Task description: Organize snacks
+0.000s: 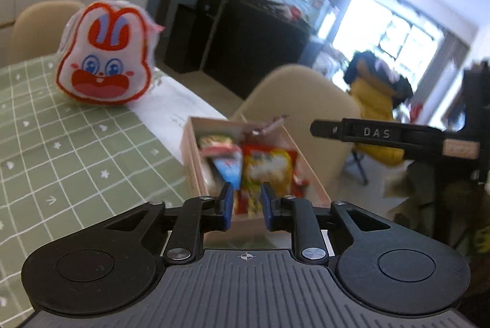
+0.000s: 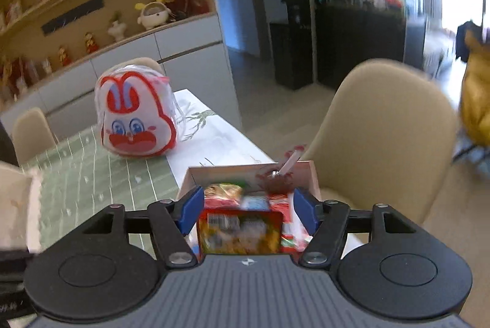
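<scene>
Blue-padded fingers [image 1: 227, 200] of the left gripper [image 1: 246, 202] stand a narrow gap apart with nothing between them, hovering just above the near end of an open cardboard box [image 1: 193, 162] of snacks. That box sits at the table's right edge, on the white runner [image 1: 171, 107] beside the green checked tablecloth [image 1: 61, 150], and holds several packets, among them a red-and-yellow snack bag [image 1: 269, 168] and a blue-and-white packet [image 1: 228, 168]. On the right gripper [image 2: 248, 210], the fingers [image 2: 191, 207] are spread wide and straddle a red-and-orange snack packet [image 2: 242, 231] with a barcode; whether the pads touch it cannot be told. Farther along the table, toward its far edge, stands a rabbit-face bag [image 1: 104, 58], white with red trim. A beige chair [image 2: 382, 128] stands just beside the table's right edge, behind the box.
</scene>
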A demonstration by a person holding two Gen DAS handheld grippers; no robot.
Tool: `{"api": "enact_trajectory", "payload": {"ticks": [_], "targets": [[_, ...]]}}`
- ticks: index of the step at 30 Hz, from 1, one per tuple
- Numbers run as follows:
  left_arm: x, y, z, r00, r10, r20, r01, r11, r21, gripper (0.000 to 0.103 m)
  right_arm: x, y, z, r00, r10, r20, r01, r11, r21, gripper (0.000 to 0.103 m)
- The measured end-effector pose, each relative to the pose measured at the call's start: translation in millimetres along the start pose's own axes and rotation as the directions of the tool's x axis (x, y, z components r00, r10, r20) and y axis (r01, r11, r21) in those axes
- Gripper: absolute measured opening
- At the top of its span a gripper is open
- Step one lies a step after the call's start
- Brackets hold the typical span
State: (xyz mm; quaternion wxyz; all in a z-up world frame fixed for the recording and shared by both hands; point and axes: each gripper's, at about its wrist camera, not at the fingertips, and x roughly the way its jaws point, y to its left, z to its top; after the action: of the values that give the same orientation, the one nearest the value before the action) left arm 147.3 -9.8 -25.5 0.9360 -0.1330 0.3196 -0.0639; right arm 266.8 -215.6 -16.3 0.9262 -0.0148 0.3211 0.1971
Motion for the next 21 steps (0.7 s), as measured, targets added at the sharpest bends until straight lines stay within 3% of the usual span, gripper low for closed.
{"api": "enact_trajectory", "payload": {"ticks": [4, 9, 21], "targets": [[-25, -30, -16, 1.0, -0.015, -0.02, 0.016, 0.997, 0.072, 0.017, -61, 11, -29, 1.0, 0.017, 0.014, -0.016, 0.999, -0.051, 0.077], [-45, -56, -28, 0.993, 0.114, -0.036, -0.11, 0.99, 0.085, 0.017, -112, 20, -65, 1.0, -0.002, 0.01, 0.002, 1.0, -0.024, 0.085], [-48, -77, -36, 0.989, 0.123, -0.086, -0.112, 0.987, 0.117, 0.017, -118, 9, -92, 0.996, -0.045, -0.073, 0.051, 0.995, 0.085, 0.085]]}}
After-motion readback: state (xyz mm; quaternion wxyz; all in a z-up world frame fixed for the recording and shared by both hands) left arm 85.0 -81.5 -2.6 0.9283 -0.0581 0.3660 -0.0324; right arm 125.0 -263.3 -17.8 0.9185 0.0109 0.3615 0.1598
